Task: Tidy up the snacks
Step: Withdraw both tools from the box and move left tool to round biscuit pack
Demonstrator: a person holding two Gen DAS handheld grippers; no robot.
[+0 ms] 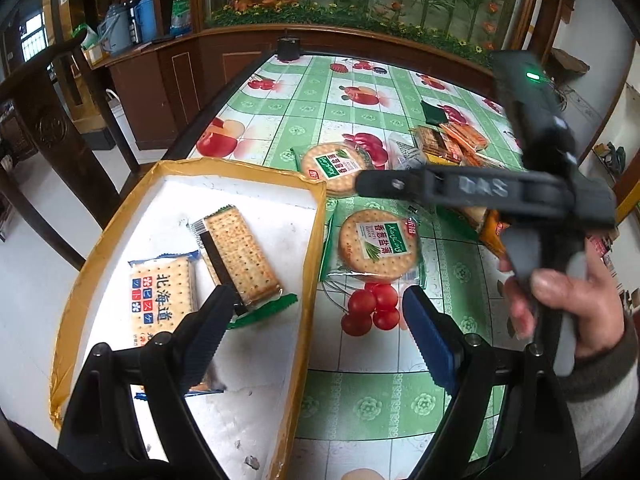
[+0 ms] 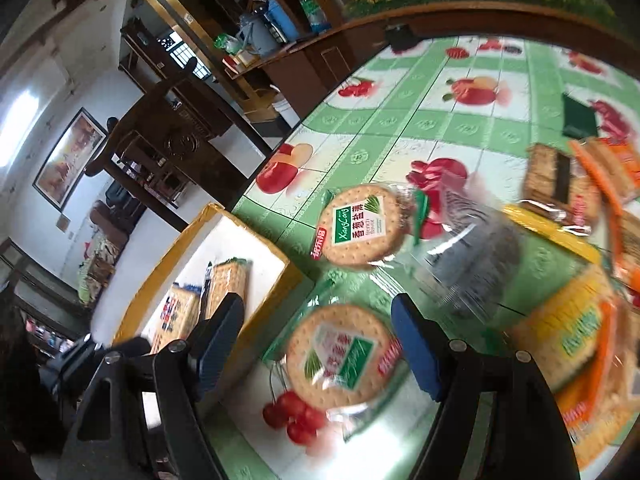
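Note:
A yellow-edged white box sits at the table's left and holds a blue Hokkaido cracker pack and a long cracker pack. My left gripper is open and empty above the box's right wall. Two round cracker packs lie on the tablecloth: a near one and a far one. My right gripper is open and empty, hovering over the near round pack; the far pack lies beyond. In the left wrist view the right gripper reaches in from the right.
A pile of orange and yellow snack packs lies at the right, also seen blurred in the right wrist view. A dark green square lies beyond. A wooden chair stands left of the table. A black object sits at the far edge.

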